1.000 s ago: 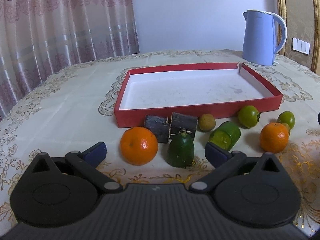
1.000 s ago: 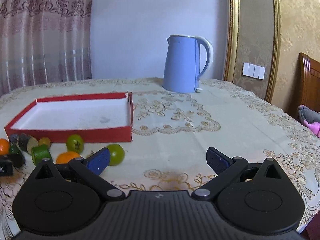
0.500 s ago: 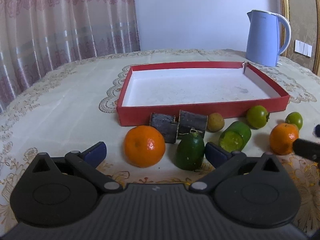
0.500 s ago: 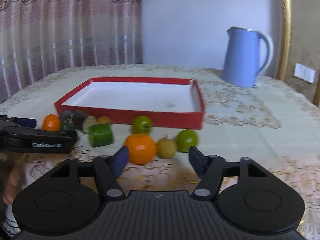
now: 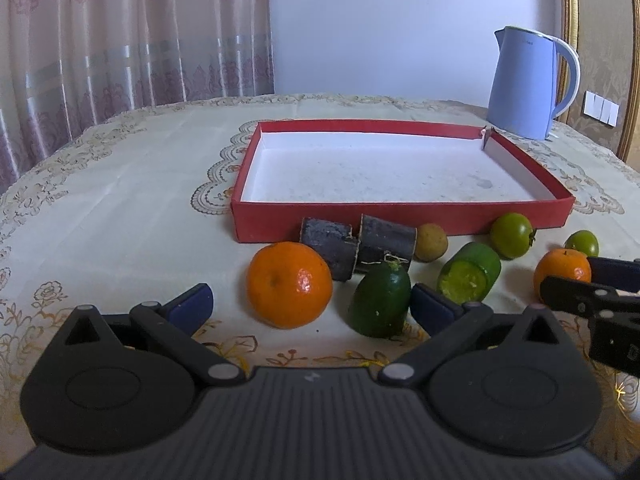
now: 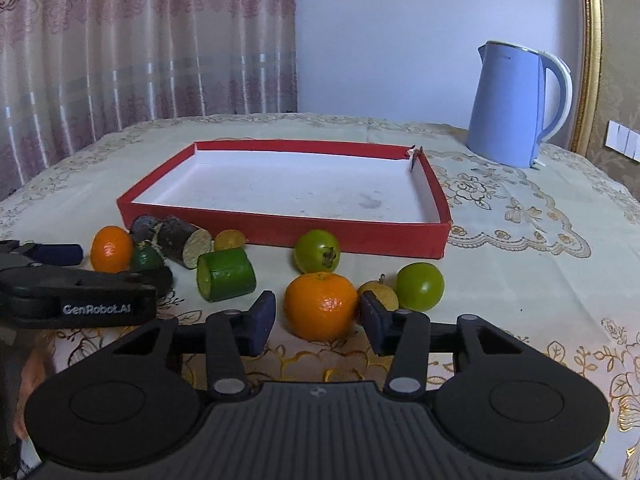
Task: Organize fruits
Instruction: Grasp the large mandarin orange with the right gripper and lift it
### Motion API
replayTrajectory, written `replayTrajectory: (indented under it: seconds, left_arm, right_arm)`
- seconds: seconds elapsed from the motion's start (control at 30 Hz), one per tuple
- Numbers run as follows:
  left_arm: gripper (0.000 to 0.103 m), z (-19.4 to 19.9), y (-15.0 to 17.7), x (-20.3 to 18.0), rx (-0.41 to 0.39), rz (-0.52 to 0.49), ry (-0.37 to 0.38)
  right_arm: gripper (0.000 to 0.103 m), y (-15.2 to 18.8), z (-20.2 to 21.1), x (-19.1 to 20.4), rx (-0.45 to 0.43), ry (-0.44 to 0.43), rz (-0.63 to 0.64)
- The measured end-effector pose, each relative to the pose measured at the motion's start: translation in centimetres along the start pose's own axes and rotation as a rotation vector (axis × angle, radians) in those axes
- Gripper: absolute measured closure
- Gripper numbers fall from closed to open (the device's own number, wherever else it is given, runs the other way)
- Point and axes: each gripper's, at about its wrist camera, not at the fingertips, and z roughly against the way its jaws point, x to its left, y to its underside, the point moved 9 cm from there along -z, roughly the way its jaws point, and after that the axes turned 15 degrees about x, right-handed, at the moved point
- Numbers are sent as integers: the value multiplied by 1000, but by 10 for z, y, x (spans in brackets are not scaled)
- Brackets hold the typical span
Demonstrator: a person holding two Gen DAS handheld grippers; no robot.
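Grasp step: right gripper jaws closing around the near orange, pads not visibly pressing yet; left gripper wide and empty by the other fruit; next, finish the pinch, lift and carry into the empty red tray

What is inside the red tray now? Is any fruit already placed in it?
The red tray holds no fruit: only its white floor with faint grey smudges shows. A narrow strip of floor just behind the near wall is hidden in both views. All fruits lie on the tablecloth in front.
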Motion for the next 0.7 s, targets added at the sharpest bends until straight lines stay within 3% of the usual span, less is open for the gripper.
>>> replayTrajectory:
  seconds: [0.3,0.7]
  left_arm:
    - [0,-2,0,2,11,11,12]
    - [0,-5,0,1,23,6,6]
  right_arm:
    - [61,-5,-4,6,-12,63,32]
    - [62,-12,12,-4,-52,24,-11]
